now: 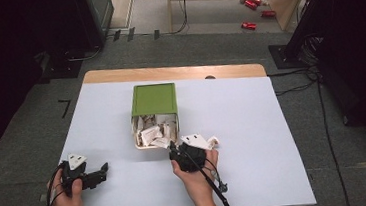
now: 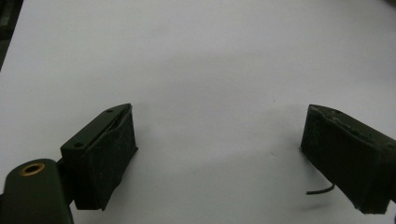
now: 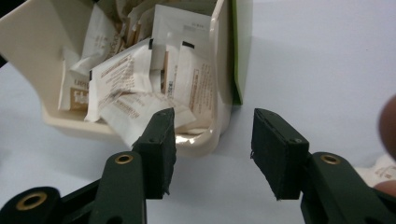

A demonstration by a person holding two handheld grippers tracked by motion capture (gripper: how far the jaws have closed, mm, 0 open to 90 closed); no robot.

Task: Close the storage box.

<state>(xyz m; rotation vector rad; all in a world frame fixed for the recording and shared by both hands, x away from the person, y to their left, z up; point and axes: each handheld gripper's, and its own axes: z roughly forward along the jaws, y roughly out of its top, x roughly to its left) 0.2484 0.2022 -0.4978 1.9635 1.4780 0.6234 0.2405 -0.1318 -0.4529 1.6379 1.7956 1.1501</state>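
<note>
The right gripper (image 3: 212, 154) is half open with nothing in it, just by the green box (image 1: 153, 99) of paper packets (image 3: 140, 88) tipped on the table (image 1: 253, 127), so I think it must reach in and pinch one, while the left gripper (image 2: 219, 154) waits wide open.

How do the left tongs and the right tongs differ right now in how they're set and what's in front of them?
The left tongs stand spread wide, while the right tongs stand only partly open. The left tongs face bare white table; the right tongs point at the tipped bin spilling paper packets. In the high view the left tongs rest near the table's front left corner, the right tongs just before the bin's mouth. Both hold nothing between their black pads.
</note>
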